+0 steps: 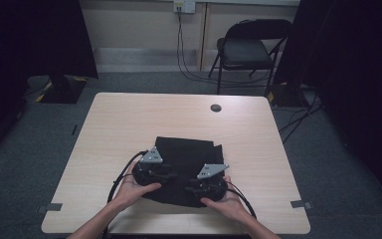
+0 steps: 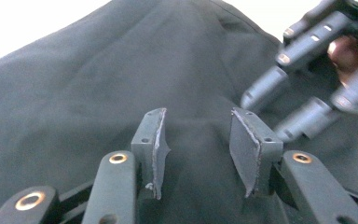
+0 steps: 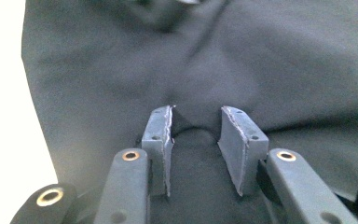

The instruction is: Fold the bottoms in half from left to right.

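Black cloth (image 1: pixel 184 152) under both tools, left tool (image 2: pixel 200 140) and right tool (image 3: pixel 196 133) unclenched, pads on fabric.

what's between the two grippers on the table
Black folded cloth spans the gap between the left gripper and right gripper; nothing else lies there, as the high view shows.

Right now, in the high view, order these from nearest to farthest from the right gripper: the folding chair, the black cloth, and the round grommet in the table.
1. The black cloth, directly under the right gripper, on the near half of the table.
2. The round grommet, on the table's far edge, beyond the cloth.
3. The folding chair, on the floor behind the table, by the back wall.
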Motion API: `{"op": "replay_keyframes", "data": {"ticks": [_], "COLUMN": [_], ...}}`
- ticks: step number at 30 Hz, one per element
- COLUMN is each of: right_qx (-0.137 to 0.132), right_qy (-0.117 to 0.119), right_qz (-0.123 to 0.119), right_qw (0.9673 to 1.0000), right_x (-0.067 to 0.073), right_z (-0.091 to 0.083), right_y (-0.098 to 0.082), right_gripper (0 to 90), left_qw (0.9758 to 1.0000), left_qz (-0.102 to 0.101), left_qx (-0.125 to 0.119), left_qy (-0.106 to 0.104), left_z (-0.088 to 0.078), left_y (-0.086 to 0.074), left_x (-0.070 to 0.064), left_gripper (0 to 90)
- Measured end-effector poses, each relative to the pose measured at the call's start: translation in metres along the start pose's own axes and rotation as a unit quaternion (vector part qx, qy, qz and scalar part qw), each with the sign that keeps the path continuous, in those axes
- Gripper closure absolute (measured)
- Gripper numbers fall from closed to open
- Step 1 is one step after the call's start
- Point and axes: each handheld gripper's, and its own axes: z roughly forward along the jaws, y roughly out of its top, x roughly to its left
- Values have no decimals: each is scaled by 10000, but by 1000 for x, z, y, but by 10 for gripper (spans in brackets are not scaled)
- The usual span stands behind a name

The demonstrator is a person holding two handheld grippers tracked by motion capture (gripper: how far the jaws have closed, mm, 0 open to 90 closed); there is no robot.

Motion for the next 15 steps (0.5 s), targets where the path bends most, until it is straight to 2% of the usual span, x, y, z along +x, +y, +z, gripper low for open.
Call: {"op": "replay_keyframes", "data": {"ticks": [2, 4, 5, 7, 8, 10, 11, 12, 13, 14, 15], "right_qx": [54, 86, 126, 164, 148, -50, -162, -258, -331, -388, -475], "right_qy": [90, -29, -99, -66, -89, -101, -247, -493, -639, -696, -757], "right_qz": [-54, -210, -210, -79, -172, -127, -92, -92, -71, 47, 150], "right_qw": [9999, 9997, 9997, 9998, 9997, 9999, 9995, 9984, 9974, 9968, 9959], "right_x": [9, 20, 24, 29, 29, 22, 17, 11, 4, -4, -12], "right_z": [-3, -7, -8, -12, -15, -23, -28, -34, -39, -43, -46], "right_y": [-2, -4, -4, -1, 1, 6, 8, 10, 12, 13, 15], "right_gripper": [638, 636, 630, 542, 532, 529, 528, 511, 476, 439, 409], "left_qw": [9999, 9999, 9999, 9998, 9998, 9996, 9993, 9991, 9992, 9992, 9992], "left_qz": [69, 85, 117, 149, 132, 157, 226, 238, 167, 86, 87], "left_qx": [62, 62, 57, 100, 121, 222, 282, 337, 370, 379, 369], "left_qy": [39, -31, -36, -91, -94, -73, -88, -52, -61, -80, -81], "left_z": [0, -1, 0, 0, 2, 8, 11, 14, 16, 17, 18], "left_y": [3, 4, 4, 4, 3, 1, -1, -3, -5, -5, -6], "left_x": [-4, -6, -8, -9, -10, -11, -11, -11, -9, -8, -7], "left_gripper": [555, 545, 540, 535, 535, 539, 538, 535, 531, 527, 523]}}
